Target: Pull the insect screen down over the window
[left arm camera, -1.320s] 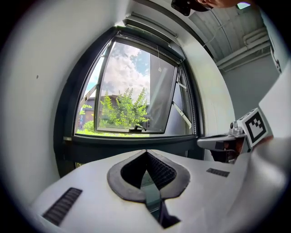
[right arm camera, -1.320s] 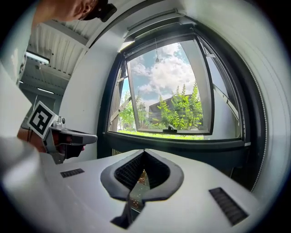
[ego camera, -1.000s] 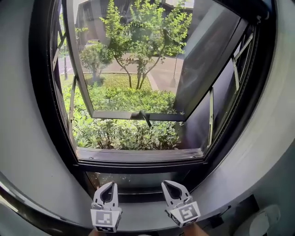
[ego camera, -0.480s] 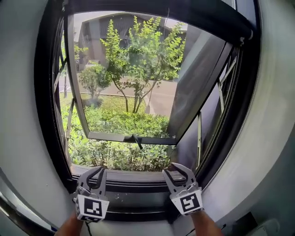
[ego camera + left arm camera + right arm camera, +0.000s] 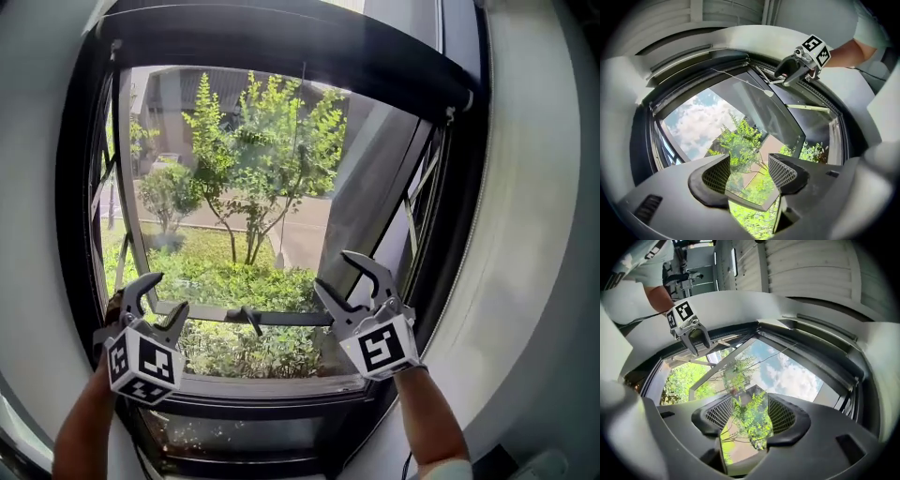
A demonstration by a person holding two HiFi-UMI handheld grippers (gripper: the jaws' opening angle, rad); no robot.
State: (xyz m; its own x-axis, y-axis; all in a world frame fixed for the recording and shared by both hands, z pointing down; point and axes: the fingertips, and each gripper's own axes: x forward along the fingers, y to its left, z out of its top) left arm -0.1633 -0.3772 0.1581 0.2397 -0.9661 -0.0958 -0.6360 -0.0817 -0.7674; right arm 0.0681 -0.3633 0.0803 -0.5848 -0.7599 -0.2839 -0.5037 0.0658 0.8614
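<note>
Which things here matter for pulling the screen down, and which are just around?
Job: screen cassette across the window top; thin pull cord hanging from it; left gripper and right gripper, jaws just opening, nothing between.
Just there: open glass sash, its handle, trees outside.

What the dark top box (image 5: 281, 42) holds is hidden. The left forearm (image 5: 80, 431) and right forearm (image 5: 431, 427) are cut by the head view's bottom edge.

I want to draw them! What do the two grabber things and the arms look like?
The left gripper and right gripper are dark grey plastic claws with curved, hooked jaws and mesh-textured pads. Each carries a white cube with black square markers. The arms are bare below light short sleeves. Their jaws have just been opening, nothing between them.
</note>
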